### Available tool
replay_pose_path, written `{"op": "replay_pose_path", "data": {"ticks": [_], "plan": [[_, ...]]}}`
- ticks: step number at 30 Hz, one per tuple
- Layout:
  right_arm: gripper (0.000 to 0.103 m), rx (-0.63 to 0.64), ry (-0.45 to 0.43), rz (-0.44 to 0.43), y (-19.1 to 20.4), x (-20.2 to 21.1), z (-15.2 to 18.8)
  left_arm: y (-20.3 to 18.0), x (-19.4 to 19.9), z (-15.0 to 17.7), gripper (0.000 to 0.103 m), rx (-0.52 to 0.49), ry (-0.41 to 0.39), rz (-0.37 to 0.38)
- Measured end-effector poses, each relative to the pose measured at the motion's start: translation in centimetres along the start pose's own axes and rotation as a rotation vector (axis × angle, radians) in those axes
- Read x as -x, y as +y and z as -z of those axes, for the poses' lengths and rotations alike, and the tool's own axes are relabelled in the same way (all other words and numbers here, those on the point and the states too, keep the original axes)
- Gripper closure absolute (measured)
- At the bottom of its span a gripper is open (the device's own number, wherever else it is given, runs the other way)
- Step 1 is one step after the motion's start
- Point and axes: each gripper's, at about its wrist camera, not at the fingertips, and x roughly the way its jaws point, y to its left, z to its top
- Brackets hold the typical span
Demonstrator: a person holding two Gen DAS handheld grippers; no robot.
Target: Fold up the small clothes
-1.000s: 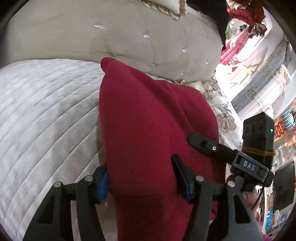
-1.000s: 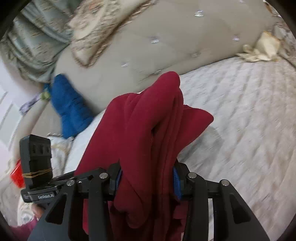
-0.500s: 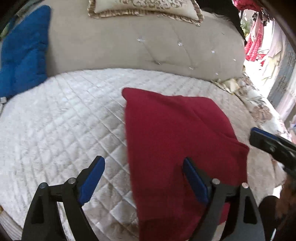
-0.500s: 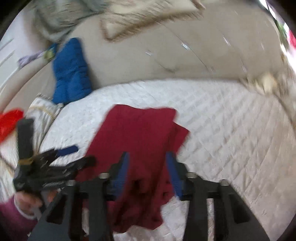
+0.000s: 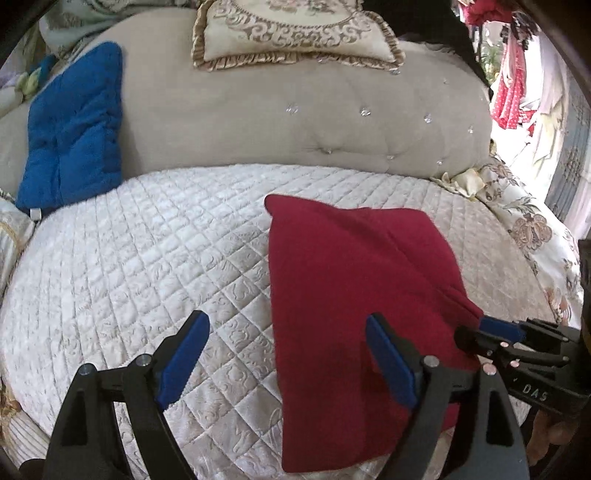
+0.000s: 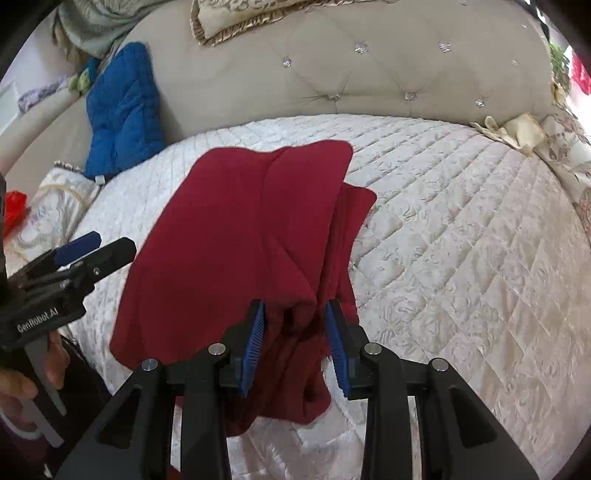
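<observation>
A dark red garment (image 5: 354,295) lies folded flat on the white quilted bed (image 5: 147,258); it also shows in the right wrist view (image 6: 229,251). My left gripper (image 5: 288,354) is open wide and empty, with its right finger over the garment's near left part. My right gripper (image 6: 295,332) has its blue pads on either side of the bunched near right edge of the garment (image 6: 306,306); the fabric sits between them. The right gripper also shows in the left wrist view (image 5: 495,332), and the left gripper shows in the right wrist view (image 6: 85,251).
A beige tufted headboard (image 5: 295,122) stands behind the bed. A blue cushion (image 5: 74,125) leans at the back left and a patterned pillow (image 5: 295,33) sits on top. A floral cover (image 5: 535,236) lies at the right edge.
The garment went from held up in both grippers to lying flat on the bed. My left gripper let go and opened wide. Both grippers pulled back toward the near edge.
</observation>
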Motion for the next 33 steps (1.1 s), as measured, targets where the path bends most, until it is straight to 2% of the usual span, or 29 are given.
{"op": "replay_pose_path", "data": {"ticks": [7, 13, 15, 21, 33], "plan": [[0.088, 0.032, -0.11, 0.047, 1.5, 4.9, 0.0, -0.5, 1.7, -0.1, 0.014, -0.003, -0.027, -0.01], [0.074, 0.044, -0.182, 0.096, 2.9, 6.8, -0.5, -0.8, 3.3, -0.2, 0.014, -0.009, -0.066, -0.025], [0.069, 0.04, -0.191, 0.101, 3.3, 7.0, -0.6, -0.8, 3.8, -0.2, 0.014, -0.009, -0.078, -0.03], [0.063, 0.035, -0.206, 0.107, 4.2, 7.1, -0.6, -0.8, 4.9, -0.3, 0.014, -0.011, -0.107, -0.04], [0.062, 0.04, -0.217, 0.109, 5.0, 7.0, -1.1, -0.2, 5.3, -0.4, 0.014, 0.015, -0.13, -0.056]]}}
